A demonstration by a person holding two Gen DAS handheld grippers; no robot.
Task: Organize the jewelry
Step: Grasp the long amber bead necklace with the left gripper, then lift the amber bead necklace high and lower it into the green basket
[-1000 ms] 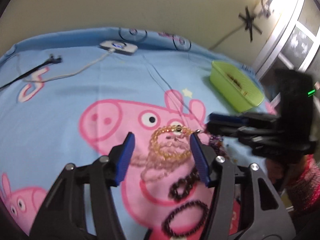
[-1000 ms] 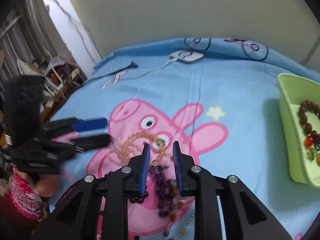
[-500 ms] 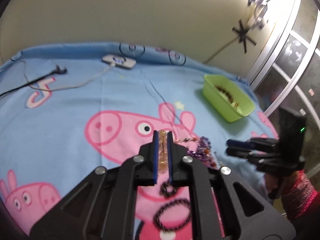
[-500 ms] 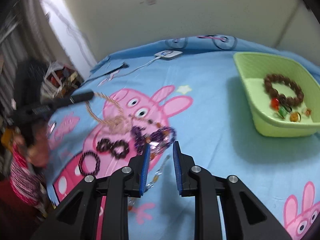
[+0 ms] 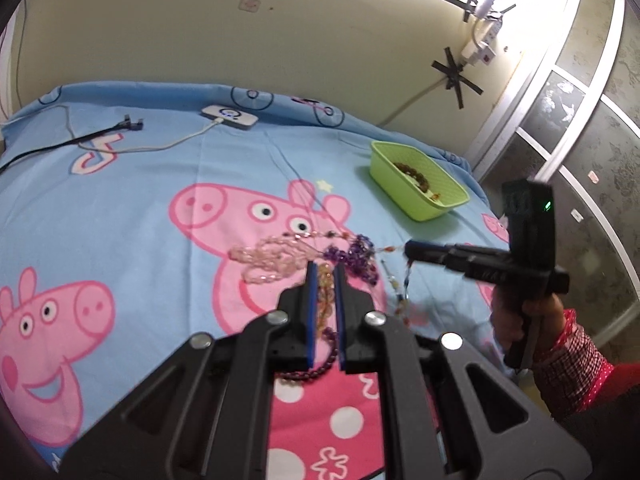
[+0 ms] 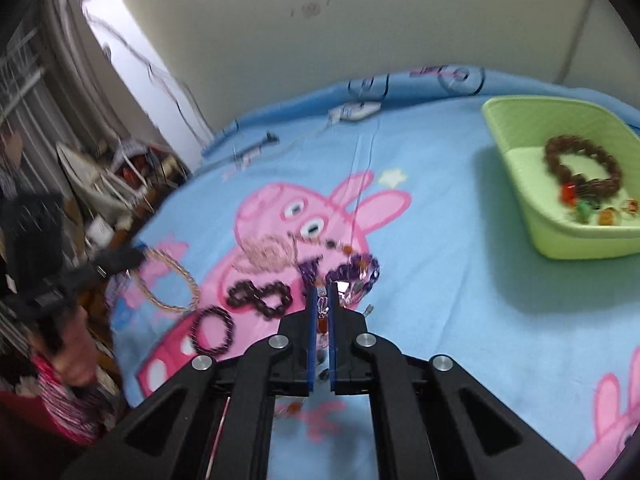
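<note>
A bed covered by a blue cartoon-pig sheet [image 5: 120, 208] is seen in both wrist views. At the far left of the right wrist view, the left gripper [image 6: 134, 258] is held by a hand [image 6: 74, 350] in a red patterned sleeve; a loop of amber beads, the amber bracelet [image 6: 176, 280], hangs from its tip above the sheet. In the left wrist view the same bracelet is seen pinched between the blue pads [image 5: 312, 304], which are nearly closed on it.

Towards the middle of the sheet a heap of jewelry is spread: a dark bead bracelet [image 6: 212, 330], a twisted dark bead bracelet [image 6: 260, 296], a pale pink bead strand [image 6: 266, 254] and a purple bead necklace [image 6: 352, 274].

The right gripper [image 6: 322, 300] is closed on a string of mixed beads [image 6: 321, 316] just beside the purple necklace; the string is seen between its pads.

To the right, well apart from the heap, a green basket [image 6: 516, 160] rests on the sheet, with a brown bead bracelet [image 6: 580, 162] and small coloured pieces inside it.

At the far edge of the bed a white charger [image 5: 229, 117] with its cable is seen.
</note>
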